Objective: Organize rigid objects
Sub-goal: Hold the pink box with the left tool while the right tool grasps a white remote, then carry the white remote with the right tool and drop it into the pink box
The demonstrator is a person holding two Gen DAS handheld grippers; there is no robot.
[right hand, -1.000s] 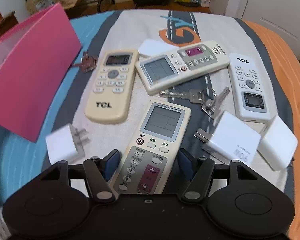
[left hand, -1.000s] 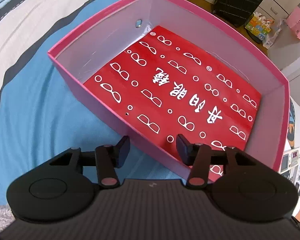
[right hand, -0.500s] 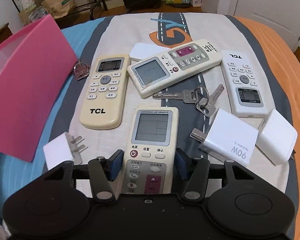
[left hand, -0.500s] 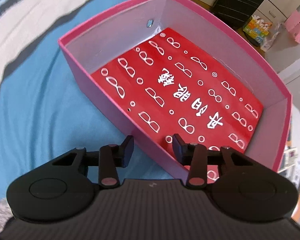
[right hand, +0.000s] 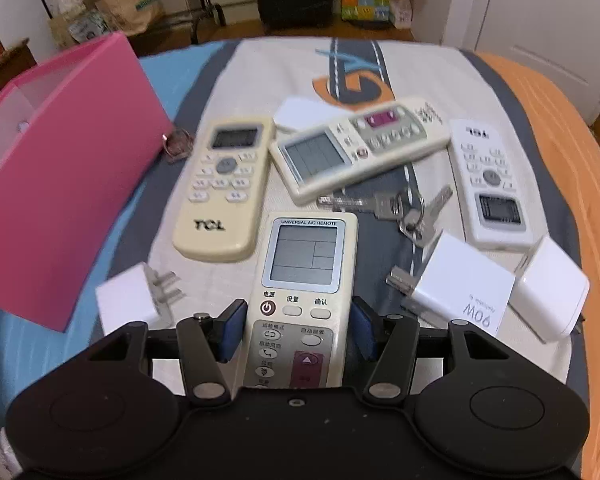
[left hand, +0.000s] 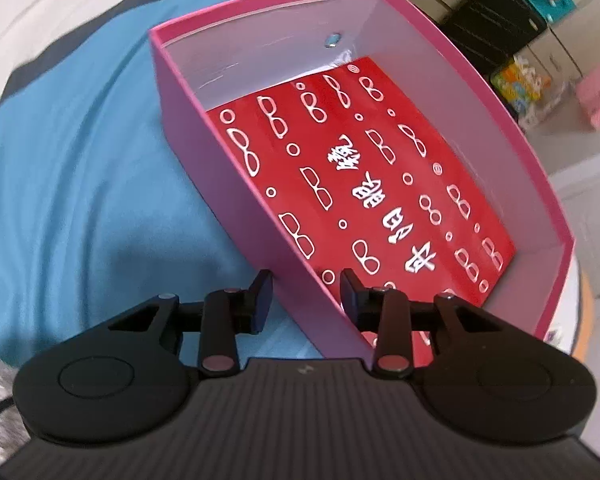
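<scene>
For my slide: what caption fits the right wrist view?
Open right claw straddles the universal remote beside the pink box.

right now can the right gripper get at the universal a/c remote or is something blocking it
Probably yes. The right gripper is open with a finger on each side of the universal remote's lower half. Nothing lies on the remote; the keys and the small plug sit clear of the fingers.

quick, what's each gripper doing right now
left gripper: open, straddling the near wall of the pink box.
right gripper: open around the universal a/c remote, not clamped yet.
</scene>
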